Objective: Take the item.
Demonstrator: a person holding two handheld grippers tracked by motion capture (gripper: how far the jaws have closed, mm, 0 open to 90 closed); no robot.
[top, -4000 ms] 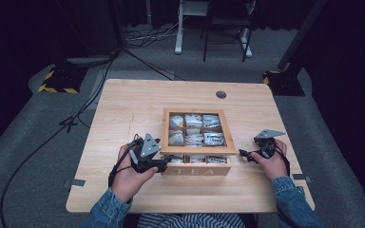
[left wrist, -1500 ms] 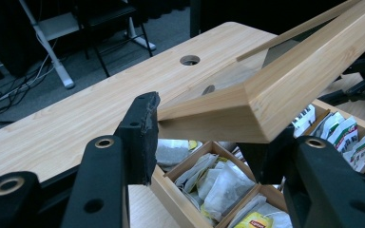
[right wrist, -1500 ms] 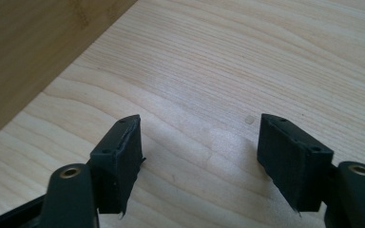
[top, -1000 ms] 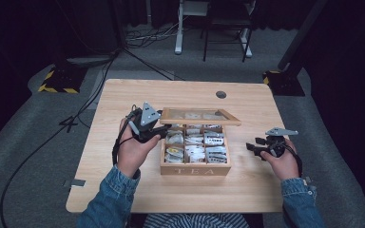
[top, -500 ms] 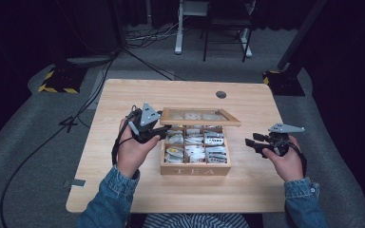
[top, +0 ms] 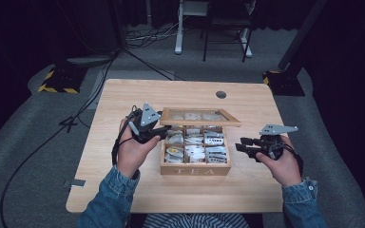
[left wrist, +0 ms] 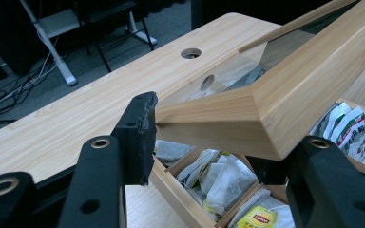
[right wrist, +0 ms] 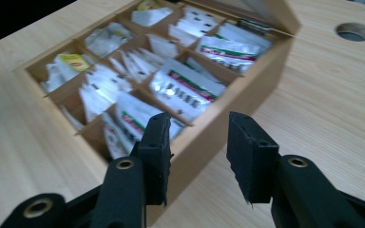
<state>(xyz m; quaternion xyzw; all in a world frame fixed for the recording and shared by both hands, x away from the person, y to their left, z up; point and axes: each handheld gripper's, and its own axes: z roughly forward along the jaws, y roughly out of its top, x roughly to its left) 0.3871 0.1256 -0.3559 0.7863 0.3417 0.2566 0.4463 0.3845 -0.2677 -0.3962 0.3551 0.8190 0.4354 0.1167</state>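
Observation:
A wooden tea box marked TEA stands mid-table, its compartments full of tea bags. Its glass-paned lid is raised, roughly level above the box's back. My left gripper is shut on the lid's front left corner; in the left gripper view the lid frame sits between the jaws of the gripper, with tea bags below. My right gripper stands open just right of the box. In its own view the right gripper faces the box's wall, empty.
The light wooden table has a round cable hole behind the box. Bare tabletop lies on both sides and in front. Beyond the far edge are desk legs, floor cables and a yellow-black striped base.
Four seconds ago the lid lay shut with both grippers at the box front. The left gripper has lifted the lid; the right gripper has swung out to the right and edged back toward the box.

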